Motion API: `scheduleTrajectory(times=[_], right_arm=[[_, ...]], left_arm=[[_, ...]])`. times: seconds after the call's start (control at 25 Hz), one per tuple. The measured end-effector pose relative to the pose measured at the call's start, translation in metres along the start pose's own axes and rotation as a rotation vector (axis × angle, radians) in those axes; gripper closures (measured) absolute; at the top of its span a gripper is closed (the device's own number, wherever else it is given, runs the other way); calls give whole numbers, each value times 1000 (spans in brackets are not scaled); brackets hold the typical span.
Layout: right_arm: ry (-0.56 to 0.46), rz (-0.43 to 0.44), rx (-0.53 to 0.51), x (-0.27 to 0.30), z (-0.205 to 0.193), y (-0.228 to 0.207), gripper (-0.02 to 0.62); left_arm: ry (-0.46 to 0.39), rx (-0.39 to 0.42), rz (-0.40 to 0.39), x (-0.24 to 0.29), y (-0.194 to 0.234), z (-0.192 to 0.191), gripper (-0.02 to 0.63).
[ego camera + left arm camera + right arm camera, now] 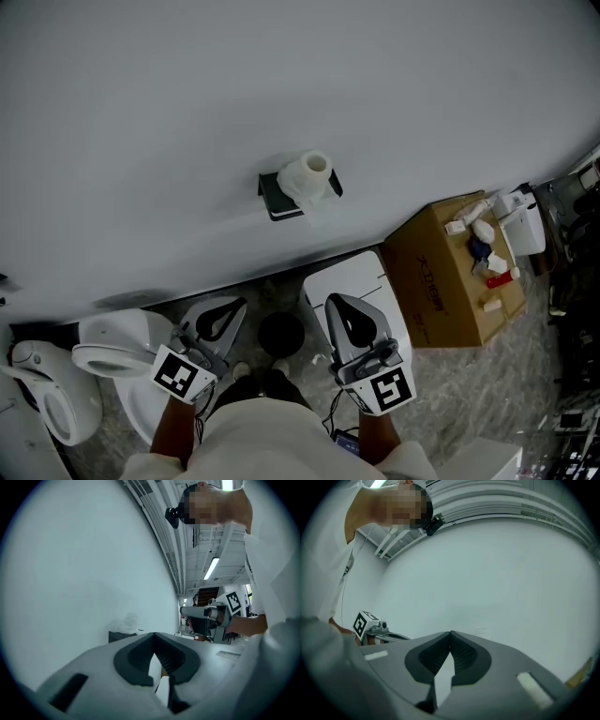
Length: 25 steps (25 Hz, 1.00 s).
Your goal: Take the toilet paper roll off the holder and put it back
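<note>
A white toilet paper roll [307, 176] sits on a black holder [279, 199] fixed to the white wall, with a loose end hanging below it. Both grippers are held low and well short of the roll, close to the person's body. My left gripper [236, 304] is shut with nothing between its jaws, and so is my right gripper [332, 300]. In the left gripper view the closed tips [153, 634] point along the wall, with the roll [125, 621] and holder [122, 636] faint beyond them. In the right gripper view the closed tips [451, 633] face bare wall.
A white toilet [105, 354] stands at the lower left and a white tank lid [349, 277] lies under the right gripper. An open cardboard box [441, 286] with several small items on top stands at the right. A dark round object [281, 332] rests on the floor between the grippers.
</note>
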State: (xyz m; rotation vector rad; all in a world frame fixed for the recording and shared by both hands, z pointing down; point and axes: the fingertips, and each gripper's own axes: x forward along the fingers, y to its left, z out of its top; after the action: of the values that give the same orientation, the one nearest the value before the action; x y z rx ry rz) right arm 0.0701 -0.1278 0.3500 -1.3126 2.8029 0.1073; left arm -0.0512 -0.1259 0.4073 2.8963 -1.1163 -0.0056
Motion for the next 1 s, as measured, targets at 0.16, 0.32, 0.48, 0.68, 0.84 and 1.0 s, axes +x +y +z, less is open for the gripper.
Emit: scheduleTrajectory(times=[0.16,0.32,0.48,0.68,0.84,1.0], right_arm=[[-4,19,19,-3,-1,5,595],[0,27,18,-4,-2,9,592],[5,31,27,-3,-3,11,592],[-14,56,25,7,5,15,591],[-18,54,20,9,8,14,591],[-20,48,7,8,12,11,591]], left_arm=[[-2,8,2,-4,-4,3,607],[-4,15,-2,-6,-10,5,607],[3,9,13,-9,-8,3,607],[11,5,7,-4,-11,-1,607],[11,4,0,-1,-13,0,607],[9,4,3,-1,-12,1,607]])
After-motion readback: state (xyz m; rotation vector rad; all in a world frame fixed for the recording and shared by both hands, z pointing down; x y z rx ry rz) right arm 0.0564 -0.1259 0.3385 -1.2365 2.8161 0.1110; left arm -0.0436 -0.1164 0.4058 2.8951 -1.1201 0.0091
